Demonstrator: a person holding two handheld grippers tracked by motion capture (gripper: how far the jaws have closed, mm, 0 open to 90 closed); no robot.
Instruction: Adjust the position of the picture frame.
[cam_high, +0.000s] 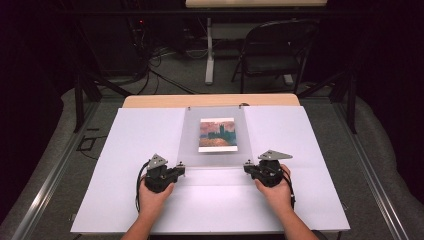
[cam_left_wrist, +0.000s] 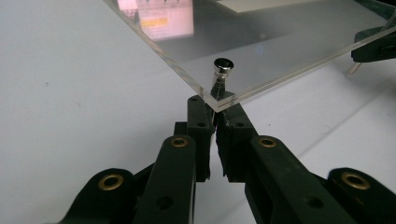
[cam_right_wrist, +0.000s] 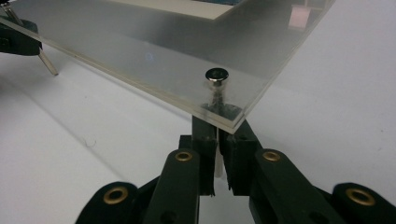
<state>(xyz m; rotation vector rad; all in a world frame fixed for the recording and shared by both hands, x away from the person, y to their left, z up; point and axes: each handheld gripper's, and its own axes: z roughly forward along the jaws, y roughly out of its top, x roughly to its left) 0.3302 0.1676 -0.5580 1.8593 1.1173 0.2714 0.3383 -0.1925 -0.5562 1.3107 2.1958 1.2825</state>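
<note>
We see a clear acrylic frame (cam_high: 212, 135) lying over the middle of a white board (cam_high: 135, 145) on the table, with a small picture (cam_high: 217, 134) of an orange sky under its far half. Each near corner of the frame carries a metal pin (cam_left_wrist: 222, 70) with a round head on top and a leg (cam_right_wrist: 217, 161) reaching down below the sheet. Our left gripper (cam_high: 181, 169) sits at the near left corner, and in the left gripper view its jaws are closed together right under that corner, pinching the pin's leg. Our right gripper (cam_high: 247, 167) sits at the near right corner, its jaws likewise shut on the leg there. The near edge looks raised off the board; the far edge rests near the wooden tabletop (cam_high: 150, 101).
</note>
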